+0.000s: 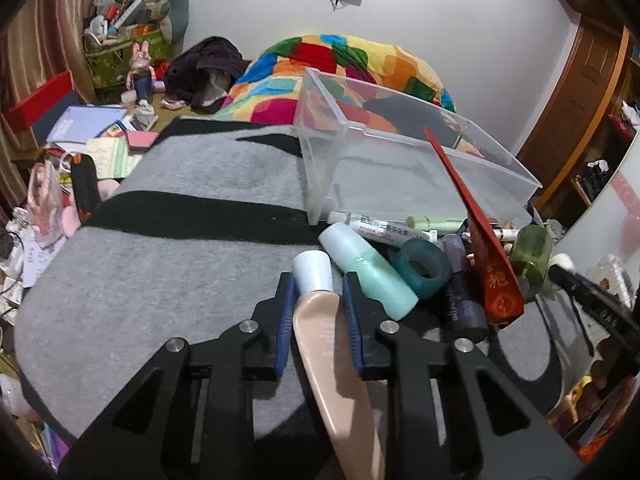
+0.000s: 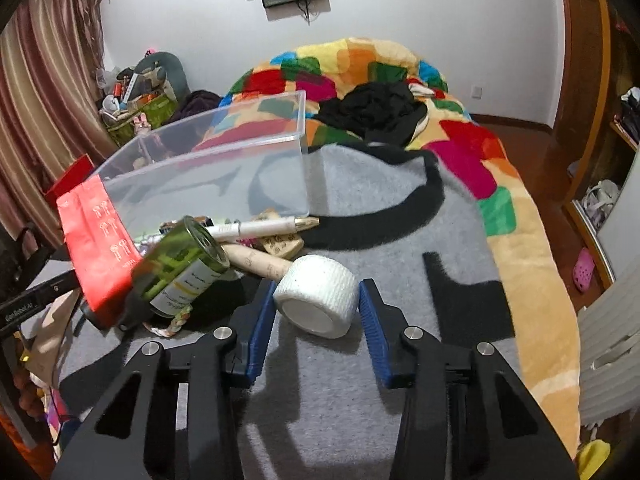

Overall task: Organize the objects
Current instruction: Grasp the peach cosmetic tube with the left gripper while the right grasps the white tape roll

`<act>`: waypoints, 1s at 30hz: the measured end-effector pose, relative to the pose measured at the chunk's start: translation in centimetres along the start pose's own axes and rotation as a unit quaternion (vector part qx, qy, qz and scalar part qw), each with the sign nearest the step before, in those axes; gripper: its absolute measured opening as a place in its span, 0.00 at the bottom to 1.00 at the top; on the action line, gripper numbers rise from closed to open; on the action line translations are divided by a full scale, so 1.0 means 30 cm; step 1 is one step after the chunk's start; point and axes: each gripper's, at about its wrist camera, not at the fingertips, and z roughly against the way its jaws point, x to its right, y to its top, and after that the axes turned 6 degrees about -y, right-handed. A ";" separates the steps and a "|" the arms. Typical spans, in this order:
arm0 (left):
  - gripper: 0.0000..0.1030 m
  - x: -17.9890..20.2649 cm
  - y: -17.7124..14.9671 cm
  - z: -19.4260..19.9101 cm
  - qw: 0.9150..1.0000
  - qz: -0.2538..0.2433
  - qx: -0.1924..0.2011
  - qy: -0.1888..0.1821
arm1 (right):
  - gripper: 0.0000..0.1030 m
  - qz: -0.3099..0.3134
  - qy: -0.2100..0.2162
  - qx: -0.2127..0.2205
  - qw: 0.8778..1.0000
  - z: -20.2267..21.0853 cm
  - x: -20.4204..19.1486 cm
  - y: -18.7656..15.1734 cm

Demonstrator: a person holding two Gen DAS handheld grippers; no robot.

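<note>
My left gripper [image 1: 319, 294] is shut on a beige tube with a white cap [image 1: 320, 320], held above the grey cloth [image 1: 180, 272]. A clear plastic bin [image 1: 400, 164] stands ahead to the right; it also shows in the right wrist view [image 2: 224, 168]. My right gripper [image 2: 318, 300] is open, its blue pads on either side of a white tape roll [image 2: 318, 300] lying on the cloth, with small gaps. A pile lies beside the bin: a mint bottle [image 1: 368, 272], teal tape ring [image 1: 422, 268], red envelope [image 1: 484, 248], green glass bottle [image 2: 180, 268], white pen [image 2: 264, 228].
A colourful quilt [image 2: 400, 76] with black clothes [image 2: 376, 112] lies behind the bin. Books and clutter [image 1: 92, 128] sit at the left. Curtains hang at the far left, wooden shelves at the right. The grey cloth stretches left of the pile.
</note>
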 end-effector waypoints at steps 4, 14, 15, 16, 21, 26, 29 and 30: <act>0.23 0.003 0.003 0.033 1.000 -0.006 0.013 0.003 | 0.37 -0.002 0.005 0.015 1.000 0.034 -0.002 0.013; 0.23 0.051 0.124 0.132 0.997 -0.039 0.061 -0.016 | 0.37 0.010 0.029 0.049 0.998 0.111 -0.035 0.113; 0.23 0.054 0.142 0.136 0.997 -0.043 0.063 -0.017 | 0.37 0.012 0.032 0.053 0.998 0.116 -0.039 0.130; 0.23 0.056 0.162 0.137 0.997 -0.046 0.064 -0.016 | 0.37 0.015 0.034 0.056 0.998 0.119 -0.044 0.142; 0.23 0.063 0.262 0.117 0.996 -0.062 0.059 -0.022 | 0.37 0.031 0.043 0.063 0.997 0.103 -0.077 0.223; 0.23 0.084 0.364 0.049 0.996 -0.083 0.027 -0.032 | 0.37 0.048 0.055 0.051 0.996 0.047 -0.115 0.297; 0.23 0.103 0.416 -0.013 0.995 -0.098 0.001 -0.028 | 0.37 0.056 0.063 0.033 0.996 -0.011 -0.138 0.346; 0.23 0.108 0.424 -0.031 0.994 -0.102 -0.007 -0.029 | 0.37 0.059 0.060 0.026 0.996 -0.036 -0.147 0.359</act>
